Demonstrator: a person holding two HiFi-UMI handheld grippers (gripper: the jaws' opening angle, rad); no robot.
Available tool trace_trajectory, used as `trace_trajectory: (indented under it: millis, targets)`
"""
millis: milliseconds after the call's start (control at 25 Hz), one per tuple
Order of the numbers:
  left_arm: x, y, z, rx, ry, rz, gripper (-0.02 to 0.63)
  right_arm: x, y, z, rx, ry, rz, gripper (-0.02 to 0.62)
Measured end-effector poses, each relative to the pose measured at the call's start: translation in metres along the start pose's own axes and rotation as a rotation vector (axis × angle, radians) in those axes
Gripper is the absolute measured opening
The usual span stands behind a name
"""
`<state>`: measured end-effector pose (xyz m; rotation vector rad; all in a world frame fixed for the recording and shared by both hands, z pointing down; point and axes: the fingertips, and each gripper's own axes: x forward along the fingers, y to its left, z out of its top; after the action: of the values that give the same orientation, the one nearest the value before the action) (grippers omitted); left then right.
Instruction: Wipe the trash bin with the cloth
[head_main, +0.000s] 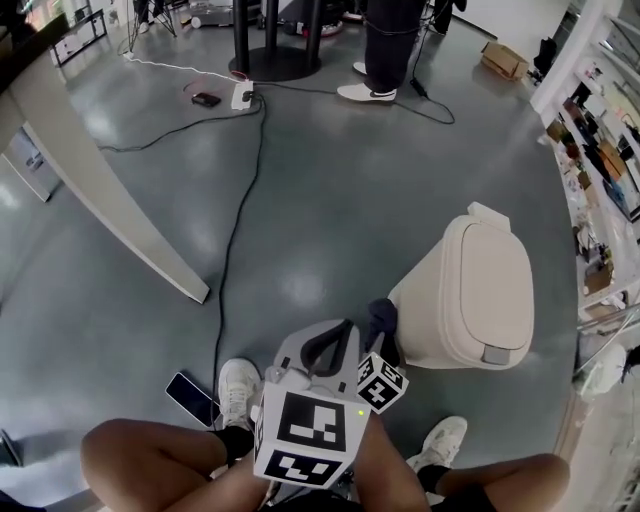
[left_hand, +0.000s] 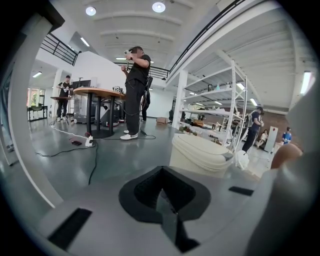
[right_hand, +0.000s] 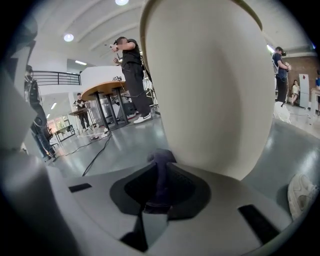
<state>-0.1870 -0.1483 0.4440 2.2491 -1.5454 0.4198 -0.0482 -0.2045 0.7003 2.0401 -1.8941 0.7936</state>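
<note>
The person's bare knees (head_main: 150, 460) frame the bottom of the head view, with a white shoe (head_main: 238, 388) on the grey floor (head_main: 330, 210) in front of each leg. Between the knees sits the left hand-held gripper (head_main: 328, 347), its cube showing bold black-and-white square markers (head_main: 305, 428). These markers are the only print that can be made out. In the left gripper view its jaws are pressed together with nothing between them (left_hand: 162, 192).

Just to its right, the right hand-held gripper (head_main: 378, 338) pinches a dark cloth (head_main: 380, 315). In the right gripper view the cloth (right_hand: 161, 161) stands up from between the jaws (right_hand: 159, 187) and touches the lower wall of the trash bin (right_hand: 210, 90).

The trash bin (head_main: 480, 300) is cream-coloured and stands upright on the floor just beyond the grippers, its lid closed with a grey tab at the front edge.

A phone (head_main: 190, 397) lies on the floor beside the left shoe. A black cable (head_main: 235, 230) runs away across the floor to a white power strip (head_main: 243, 95). Farther off another person (head_main: 385, 50) stands by a dark pedestal base (head_main: 275, 62), and a cardboard box (head_main: 503, 58) lies to the right.
</note>
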Motion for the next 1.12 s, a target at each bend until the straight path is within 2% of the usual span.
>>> trace_trajectory:
  millis: [280, 560, 840, 1120]
  targets:
    - [0.005, 0.001, -0.013, 0.019, 0.044, -0.003, -0.003, 0.019, -0.007, -0.024, 0.024, 0.062, -0.042, 0.067]
    - [0.004, 0.004, -0.006, -0.004, 0.012, -0.013, -0.003, 0.025, -0.002, -0.028, -0.006, 0.070, -0.036, 0.066]
    - [0.001, 0.010, -0.012, 0.003, 0.035, 0.005, -0.003, -0.006, 0.021, 0.042, 0.103, -0.089, 0.084, 0.066]
    - [-0.006, 0.020, -0.007, -0.029, 0.004, 0.021, -0.003, -0.045, 0.054, 0.126, 0.198, -0.281, 0.180, 0.066]
